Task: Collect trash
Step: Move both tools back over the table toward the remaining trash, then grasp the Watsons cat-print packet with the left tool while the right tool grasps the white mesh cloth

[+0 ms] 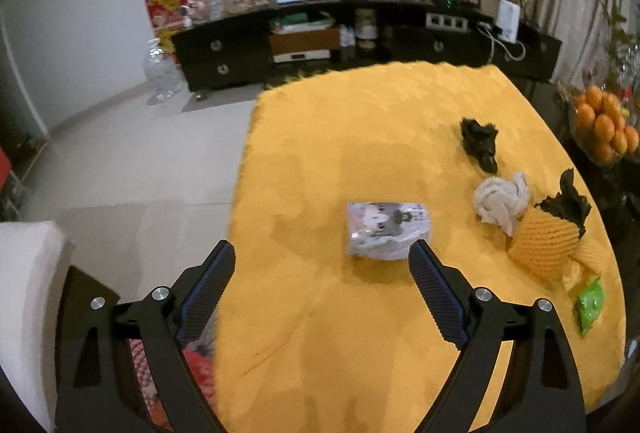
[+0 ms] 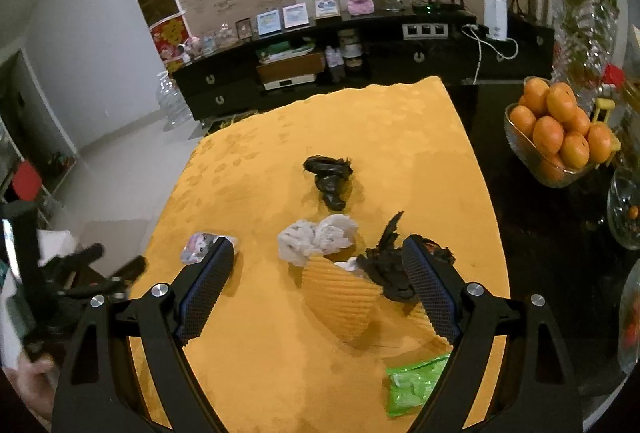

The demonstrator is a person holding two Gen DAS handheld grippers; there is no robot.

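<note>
Through my left camera, my left gripper (image 1: 322, 257) hangs over the near part of the yellow tablecloth (image 1: 360, 121) with its fingers spread wide and nothing between them. The small printed packet (image 1: 387, 229) lies just ahead, close to my right-hand fingertip, so I judge I am at the start of collecting: lining up on the first piece of trash, nothing picked yet. Off to the right sit the white crumpled wad (image 1: 502, 200), a black crumpled bag (image 1: 480, 141), the yellow foam net (image 1: 544, 241) with a dark scrap on top of it, and a green wrapper (image 1: 589, 303). The packet shows a cartoon face, but I can read no words on it. Through my right camera, my right gripper (image 2: 318, 257) is likewise wide and empty, poised above the foam net (image 2: 340, 297) and the black scrap (image 2: 386, 265), with the wad (image 2: 316, 239) just beyond, the black bag (image 2: 330, 177) farther off, and the green wrapper (image 2: 416, 381) nearest me. The next move, I think, calls for lowering until one piece sits squarely between the fingers, then closing (the foam net looks soft and likely to squash). The wrapper's print is too blurred to read. A bowl of oranges (image 2: 556, 129) stands apart on the dark table; that is not trash.
</note>
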